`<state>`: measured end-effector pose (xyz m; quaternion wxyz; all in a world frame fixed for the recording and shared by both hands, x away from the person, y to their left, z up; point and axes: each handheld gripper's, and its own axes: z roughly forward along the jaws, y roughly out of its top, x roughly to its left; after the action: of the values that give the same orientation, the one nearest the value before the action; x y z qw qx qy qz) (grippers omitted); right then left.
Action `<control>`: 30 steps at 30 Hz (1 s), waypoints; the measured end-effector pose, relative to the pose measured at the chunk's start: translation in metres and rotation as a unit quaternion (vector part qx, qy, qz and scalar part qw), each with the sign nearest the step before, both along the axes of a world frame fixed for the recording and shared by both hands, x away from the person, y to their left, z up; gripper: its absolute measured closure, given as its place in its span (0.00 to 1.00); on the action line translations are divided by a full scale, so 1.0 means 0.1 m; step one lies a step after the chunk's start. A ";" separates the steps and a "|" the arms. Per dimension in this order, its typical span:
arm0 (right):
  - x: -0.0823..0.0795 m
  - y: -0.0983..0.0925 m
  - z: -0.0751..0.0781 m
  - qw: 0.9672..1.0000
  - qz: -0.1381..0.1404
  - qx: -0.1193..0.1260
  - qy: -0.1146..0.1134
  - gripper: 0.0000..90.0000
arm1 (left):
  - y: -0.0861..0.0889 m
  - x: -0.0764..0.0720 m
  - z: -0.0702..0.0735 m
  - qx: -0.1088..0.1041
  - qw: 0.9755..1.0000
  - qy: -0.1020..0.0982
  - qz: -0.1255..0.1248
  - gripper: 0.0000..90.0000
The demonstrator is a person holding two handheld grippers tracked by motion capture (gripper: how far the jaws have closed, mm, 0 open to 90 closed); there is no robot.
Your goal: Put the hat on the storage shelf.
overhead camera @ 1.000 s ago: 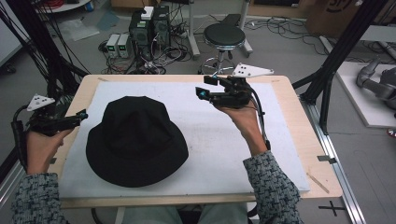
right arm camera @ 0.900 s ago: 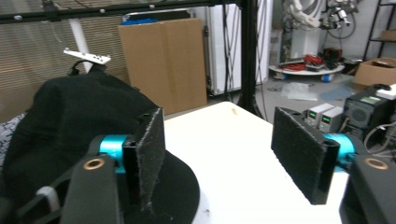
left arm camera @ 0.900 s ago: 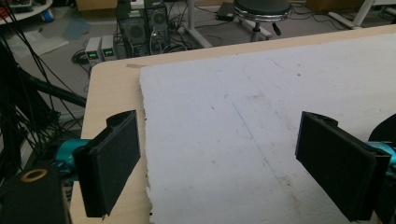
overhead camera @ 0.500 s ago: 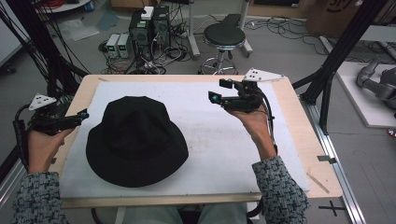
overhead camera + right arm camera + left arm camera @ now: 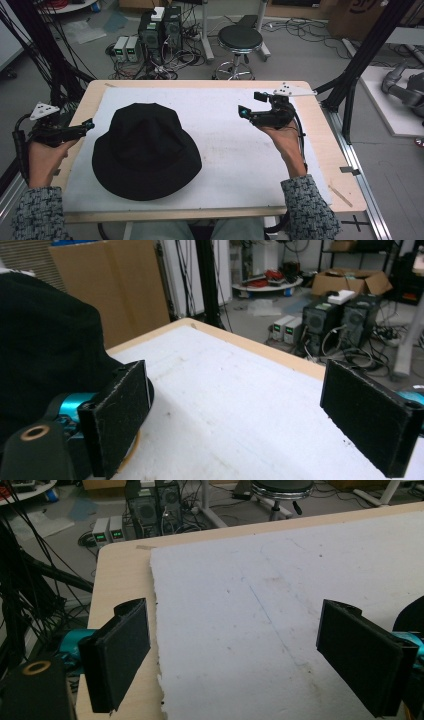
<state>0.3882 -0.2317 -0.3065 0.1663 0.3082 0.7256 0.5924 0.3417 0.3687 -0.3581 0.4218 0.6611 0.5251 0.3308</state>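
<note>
Black bucket hat (image 5: 146,150) sits brim-down on the white mat (image 5: 240,150), left half of the surface (image 5: 320,130), touched by neither tool. Left tongs (image 5: 86,125) released at the left edge. Right tongs (image 5: 250,105) just been opening, nothing between them, near the right edge.

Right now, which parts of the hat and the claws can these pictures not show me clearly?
- Hat: its inside and underside, hidden by its own crown and brim in the high view.
- Hat in the right gripper view: cut off by the left edge.
- Left claw, high view: too small and dark to judge its opening.
</note>
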 end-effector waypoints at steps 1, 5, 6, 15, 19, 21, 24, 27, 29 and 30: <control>-0.01 -0.03 -0.01 1.000 -0.004 0.001 -0.001 0.13 | 0.00 0.00 0.00 0.001 1.000 -0.001 0.000 0.16; -0.07 -0.11 -0.06 1.000 -0.016 0.001 -0.001 0.13 | -0.01 0.00 0.01 0.002 1.000 -0.001 -0.003 0.16; -0.08 -0.14 -0.08 1.000 -0.017 0.001 0.000 0.13 | -0.01 0.00 0.00 0.002 1.000 0.001 -0.003 0.16; -0.13 -0.30 -0.25 0.999 -0.046 -0.022 0.013 0.13 | -0.05 0.02 0.00 0.003 1.000 -0.003 -0.006 0.16; -0.15 -0.37 -0.33 0.998 -0.058 -0.034 0.019 0.13 | -0.06 0.03 0.00 0.004 1.000 -0.002 -0.009 0.16; -0.15 -0.41 -0.40 0.997 -0.060 -0.040 0.023 0.13 | -0.07 0.04 0.00 0.004 1.000 -0.001 -0.009 0.16; -0.14 -0.46 -0.50 0.996 -0.064 -0.058 0.035 0.13 | -0.07 0.04 -0.01 0.005 1.000 0.001 -0.010 0.16; -0.13 -0.49 -0.56 0.995 -0.066 -0.059 0.040 0.13 | -0.09 0.04 -0.01 0.006 1.000 0.001 -0.011 0.16; -0.13 -0.52 -0.63 0.995 -0.071 -0.058 0.037 0.13 | -0.09 0.05 -0.01 0.005 1.000 0.000 -0.012 0.16; -0.12 -0.53 -0.66 0.994 -0.074 -0.063 0.049 0.13 | -0.09 0.05 -0.01 0.007 1.000 0.001 -0.012 0.16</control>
<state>0.3763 -0.2842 -0.3729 0.1927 0.3782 0.7439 0.5161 0.3465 0.3593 -0.3593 0.4206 0.6706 0.5155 0.3283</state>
